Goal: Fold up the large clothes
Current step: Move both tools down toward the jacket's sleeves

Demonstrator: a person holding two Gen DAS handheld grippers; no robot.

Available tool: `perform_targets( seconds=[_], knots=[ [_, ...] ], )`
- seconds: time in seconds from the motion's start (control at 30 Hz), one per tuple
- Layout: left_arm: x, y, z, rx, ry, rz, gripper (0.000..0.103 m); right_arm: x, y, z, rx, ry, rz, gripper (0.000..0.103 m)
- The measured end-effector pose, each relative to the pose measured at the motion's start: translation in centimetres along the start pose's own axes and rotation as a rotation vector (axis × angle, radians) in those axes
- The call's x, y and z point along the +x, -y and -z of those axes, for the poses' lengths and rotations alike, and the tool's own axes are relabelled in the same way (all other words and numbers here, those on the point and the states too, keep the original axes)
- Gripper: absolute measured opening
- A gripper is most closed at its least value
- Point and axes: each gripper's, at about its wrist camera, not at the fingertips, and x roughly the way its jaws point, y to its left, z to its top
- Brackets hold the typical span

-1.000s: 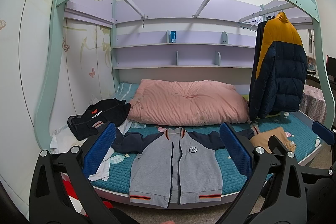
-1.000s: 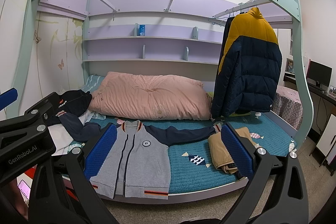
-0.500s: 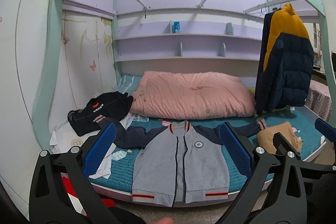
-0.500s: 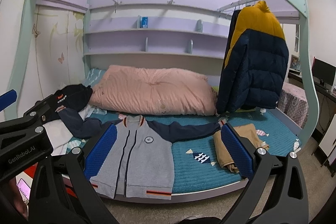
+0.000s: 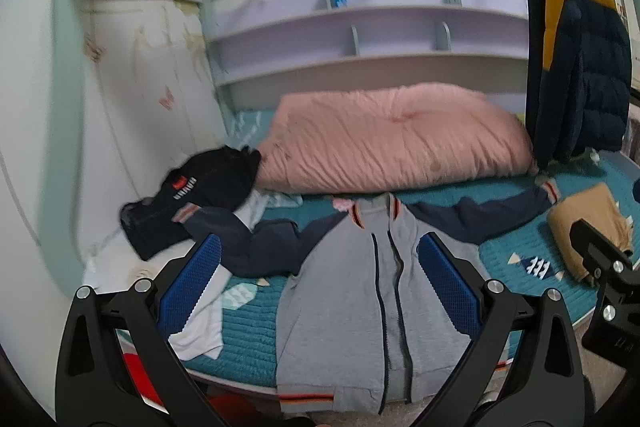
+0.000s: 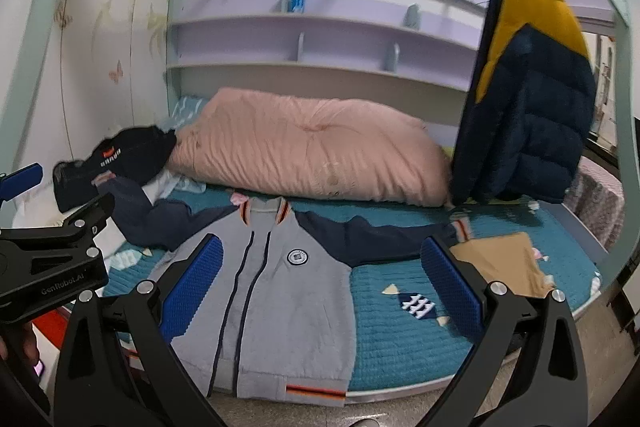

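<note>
We face a jacket spread flat, both grippers empty

The grey jacket (image 6: 276,291) lies front up on the teal bed (image 6: 404,339), navy sleeves stretched out to either side and its hem hanging over the near edge. Our left gripper (image 5: 318,287) and right gripper (image 6: 322,283) hang spread wide above it, holding nothing. We judge the fabric soft, limp and fairly light; a sleeve cuff (image 6: 460,229) or shoulder seam looks the best place to pinch.

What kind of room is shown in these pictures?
Most likely a child's bedroom: a bed with a teal quilted cover under a loft frame, a pink duvet on it, and wall shelves behind.
</note>
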Motion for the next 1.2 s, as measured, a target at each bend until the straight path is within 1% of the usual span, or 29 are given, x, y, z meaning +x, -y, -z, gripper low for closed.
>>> perform_targets(
  seconds=[0.07, 0.17, 0.23, 0.27, 0.33, 0.4, 0.47, 0.5, 0.53, 0.63, 0.73, 0.8, 0.83, 0.93, 1.0, 1.1, 1.17, 1.2],
  knots=[
    [3.5, -0.7, 0.6, -0.021, -0.042, 0.021, 0.099, 2.8, -0.5, 0.3, -0.007, -0.019, -0.010, 0.096],
    [7.7, -1.9, 1.6, -0.085, -0.069, 0.015, 0.099, 6.4, -1.2, 0.8, -0.002, -0.042, -0.030, 0.096],
    [10.8, -2.9, 2.5, -0.124, -0.122, 0.040, 0.099, 8.7, -1.9, 1.2, -0.004, -0.058, -0.045, 0.096],
    [12.1, -3.4, 2.8, -0.137, -0.140, 0.039, 0.099, 10.0, -2.4, 1.4, -0.011, -0.067, -0.054, 0.096],
    [14.3, -4.4, 3.5, -0.163, -0.150, 0.029, 0.099, 12.1, -3.5, 1.8, -0.032, -0.079, -0.065, 0.096],
    [16.7, -5.4, 4.2, -0.196, -0.186, 0.031, 0.099, 14.1, -4.6, 2.2, -0.046, -0.093, -0.085, 0.096],
    [19.0, -6.1, 4.9, -0.171, -0.214, -0.025, 0.099, 16.1, -5.8, 2.5, -0.057, -0.109, -0.105, 0.096],
    [19.7, -6.1, 5.1, -0.158, -0.220, -0.039, 0.099, 16.8, -6.2, 2.6, -0.061, -0.112, -0.117, 0.096],
    [20.9, -6.6, 5.5, -0.155, -0.243, -0.043, 0.099, 17.7, -6.8, 2.6, -0.064, -0.115, -0.129, 0.096],
    [23.1, -8.1, 6.2, -0.212, -0.292, -0.020, 0.099, 20.1, -8.4, 2.8, -0.075, -0.130, -0.159, 0.096],
    [24.9, -9.8, 6.8, -0.206, -0.318, -0.051, 0.099, 22.1, -10.1, 3.0, -0.082, -0.130, -0.180, 0.096],
    [26.1, -11.3, 7.2, -0.224, -0.337, -0.051, 0.099, 23.7, -11.3, 3.1, -0.091, -0.142, -0.190, 0.096],
    [27.0, -12.4, 7.4, -0.242, -0.352, -0.053, 0.099, 24.4, -11.8, 3.2, -0.087, -0.146, -0.200, 0.096],
    [28.5, -14.6, 7.7, -0.246, -0.352, -0.070, 0.099, 27.1, -13.6, 3.6, -0.073, -0.179, -0.227, 0.096],
    [29.8, -16.3, 7.8, -0.260, -0.360, -0.061, 0.099, 28.9, -14.9, 4.0, -0.061, -0.198, -0.244, 0.096],
    [32.2, -19.7, 7.9, -0.278, -0.371, -0.089, 0.099, 31.6, -17.1, 4.7, -0.063, -0.238, -0.252, 0.096],
    [33.7, -22.8, 8.0, -0.318, -0.382, -0.115, 0.099, 33.1, -18.2, 5.2, -0.063, -0.248, -0.260, 0.096],
    [34.1, -23.8, 8.0, -0.321, -0.376, -0.127, 0.099, 33.7, -18.8, 5.4, -0.064, -0.247, -0.263, 0.091]
  ],
)
